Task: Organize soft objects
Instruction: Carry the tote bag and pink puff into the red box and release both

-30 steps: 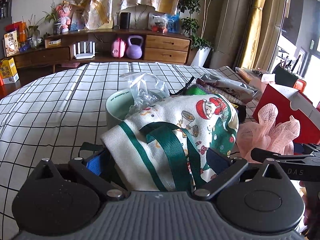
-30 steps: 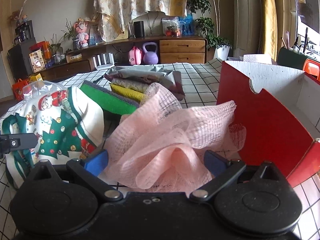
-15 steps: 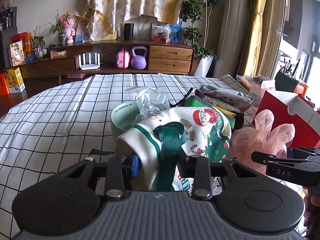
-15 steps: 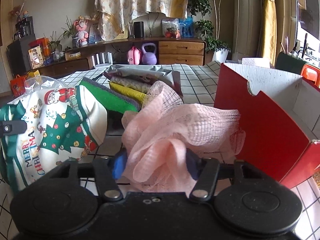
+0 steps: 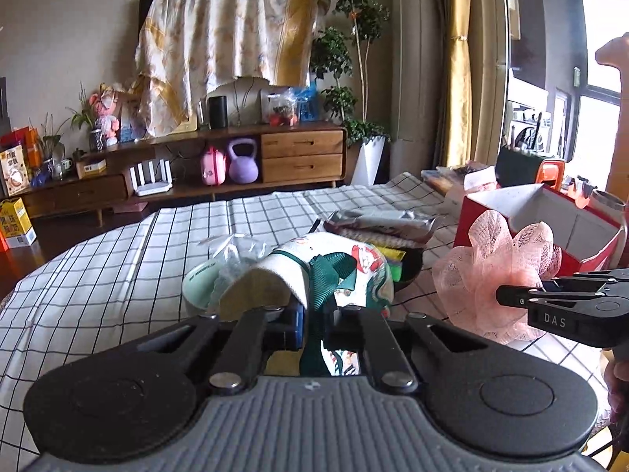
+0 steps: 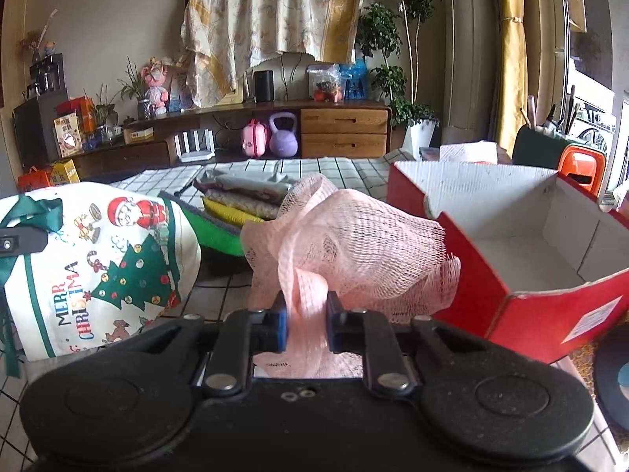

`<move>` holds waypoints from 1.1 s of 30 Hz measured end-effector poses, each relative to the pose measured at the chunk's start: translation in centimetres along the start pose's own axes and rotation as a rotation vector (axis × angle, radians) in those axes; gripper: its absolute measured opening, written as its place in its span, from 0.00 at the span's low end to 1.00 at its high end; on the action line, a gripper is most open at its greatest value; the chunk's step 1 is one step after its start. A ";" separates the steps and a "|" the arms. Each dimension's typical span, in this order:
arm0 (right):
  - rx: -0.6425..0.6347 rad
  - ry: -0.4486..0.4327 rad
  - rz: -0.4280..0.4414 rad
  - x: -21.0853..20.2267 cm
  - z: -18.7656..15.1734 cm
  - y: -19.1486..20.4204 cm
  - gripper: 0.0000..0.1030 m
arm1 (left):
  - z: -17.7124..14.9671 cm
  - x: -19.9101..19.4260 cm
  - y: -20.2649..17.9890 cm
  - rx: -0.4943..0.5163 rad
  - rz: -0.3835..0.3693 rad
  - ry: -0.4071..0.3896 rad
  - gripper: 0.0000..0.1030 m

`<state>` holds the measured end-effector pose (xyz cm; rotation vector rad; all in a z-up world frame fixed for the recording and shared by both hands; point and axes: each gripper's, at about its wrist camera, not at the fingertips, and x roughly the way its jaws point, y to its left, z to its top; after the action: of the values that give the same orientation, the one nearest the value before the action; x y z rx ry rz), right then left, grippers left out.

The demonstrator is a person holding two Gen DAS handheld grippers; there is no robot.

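My left gripper (image 5: 316, 324) pinches the floppy Christmas bag (image 5: 346, 271) by its strap, my right gripper (image 6: 306, 320) squeezes the featherlight, springy mesh pouf (image 6: 354, 251) just left of the red box (image 6: 511, 244).

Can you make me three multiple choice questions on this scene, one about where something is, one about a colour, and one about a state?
1. Where is the red box relative to the pink mesh pouf?
A. to its right
B. to its left
C. underneath it

2. What colour is the strap on the Christmas bag?
A. yellow
B. green
C. pink

3. What state is the right gripper in?
A. wide open
B. shut on nothing
C. shut on the pouf

Answers: 1 A, the right wrist view shows the box right of the pouf. 2 B, the strap pinched in the left gripper is green. 3 C, mesh is squeezed between its fingers.
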<state>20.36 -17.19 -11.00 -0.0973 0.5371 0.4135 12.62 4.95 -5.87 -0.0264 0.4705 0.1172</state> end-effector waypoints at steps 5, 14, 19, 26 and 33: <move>0.003 -0.023 0.039 -2.6 0.7 -0.8 0.16 | 1.0 -1.3 -1.0 0.015 -0.019 -0.037 0.07; 0.013 -0.052 0.088 -6.7 2.3 -2.5 0.16 | 2.7 -2.8 -2.2 0.026 -0.057 -0.071 0.05; 0.026 -0.065 0.099 -8.3 3.4 -3.9 0.16 | 4.8 -4.0 -2.8 0.013 -0.115 -0.092 0.05; 0.033 -0.097 0.088 -9.6 5.4 -5.9 0.16 | 8.3 -4.6 -3.7 0.023 -0.200 -0.130 0.05; 0.047 -0.124 0.056 -9.9 6.5 -8.6 0.16 | 11.5 -3.2 -4.9 0.016 -0.245 -0.142 0.05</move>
<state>19.20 -27.30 -0.47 -0.0112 0.4281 0.4584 15.55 0.33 5.79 -0.0590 0.3235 -0.1245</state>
